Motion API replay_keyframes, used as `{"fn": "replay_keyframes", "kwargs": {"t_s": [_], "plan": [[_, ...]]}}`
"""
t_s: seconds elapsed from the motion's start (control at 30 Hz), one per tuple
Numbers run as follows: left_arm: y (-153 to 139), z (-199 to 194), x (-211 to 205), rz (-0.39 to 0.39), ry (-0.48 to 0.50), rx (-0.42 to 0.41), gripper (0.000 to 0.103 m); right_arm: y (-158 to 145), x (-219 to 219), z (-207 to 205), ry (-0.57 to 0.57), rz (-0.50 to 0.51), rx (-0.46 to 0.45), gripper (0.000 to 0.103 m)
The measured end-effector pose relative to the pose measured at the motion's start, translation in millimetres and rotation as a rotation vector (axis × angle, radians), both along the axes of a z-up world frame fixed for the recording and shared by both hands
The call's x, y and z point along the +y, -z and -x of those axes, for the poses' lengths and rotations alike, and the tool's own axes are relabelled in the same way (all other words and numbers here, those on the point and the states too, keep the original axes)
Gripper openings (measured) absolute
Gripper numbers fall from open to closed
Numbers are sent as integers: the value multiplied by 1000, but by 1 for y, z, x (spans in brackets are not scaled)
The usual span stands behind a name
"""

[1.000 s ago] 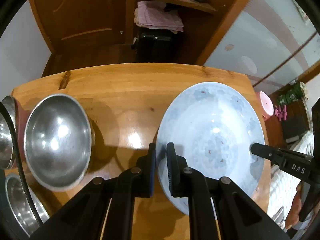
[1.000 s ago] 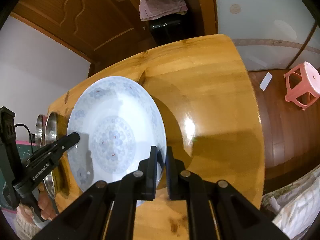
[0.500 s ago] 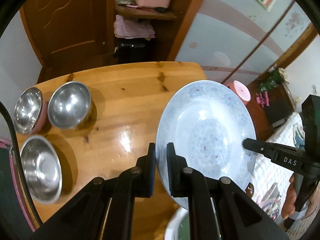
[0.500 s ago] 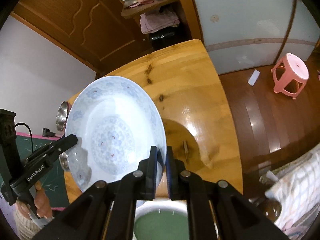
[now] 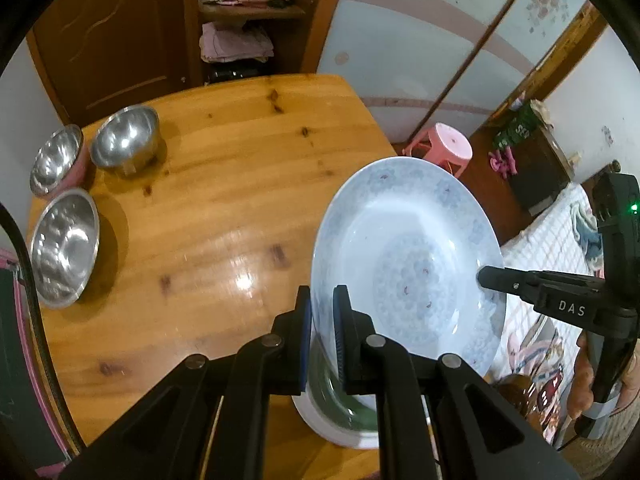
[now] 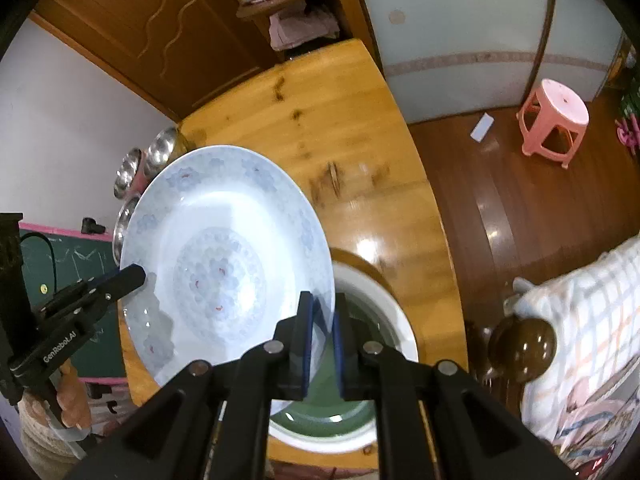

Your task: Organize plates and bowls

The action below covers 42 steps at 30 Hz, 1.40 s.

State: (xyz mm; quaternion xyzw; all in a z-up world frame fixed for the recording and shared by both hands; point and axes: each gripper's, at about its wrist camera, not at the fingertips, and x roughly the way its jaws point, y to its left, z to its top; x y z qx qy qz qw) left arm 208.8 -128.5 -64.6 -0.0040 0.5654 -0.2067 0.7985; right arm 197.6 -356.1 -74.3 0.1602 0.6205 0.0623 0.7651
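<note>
Gripping opposite rims, the left gripper (image 5: 321, 312) and right gripper (image 6: 323, 320) hold the plate (image 6: 224, 264) clamped above the green-centred plate (image 6: 340, 416) at frame bottom.

Wooden table (image 5: 224, 216) beneath and ahead of the claw. Pink stool (image 6: 554, 124) on dark floor, far right of it. Wooden door (image 5: 108, 36) beyond table. Shelf with folded pink cloth (image 5: 236, 42) straight ahead. Checked fabric (image 6: 592, 320) lower right.

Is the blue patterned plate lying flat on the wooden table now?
No, the plate is held tilted above the table, the left gripper and right gripper clamping opposite rims.
</note>
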Motion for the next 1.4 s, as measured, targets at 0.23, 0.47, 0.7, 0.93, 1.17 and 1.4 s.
{"fn": "replay_keyframes", "kwargs": {"t_s": [0.23, 0.47, 0.7, 0.93, 1.17, 1.4], "plan": [[38, 31, -1, 23, 2, 42, 8, 37, -10, 43, 32, -26, 25, 9], [79, 53, -7, 20, -3, 66, 8, 77, -11, 71, 57, -42, 61, 9], [106, 57, -6, 4, -6, 101, 8, 92, -13, 81, 66, -36, 65, 9], [116, 54, -4, -7, -9, 115, 8, 92, -6, 82, 42, 28, 33, 9], [119, 53, -7, -7, -11, 114, 8, 90, -4, 80, 33, 69, 1, 9], [118, 52, -8, -21, 3, 107, 8, 87, 3, 81, 9, 115, -14, 10]]}}
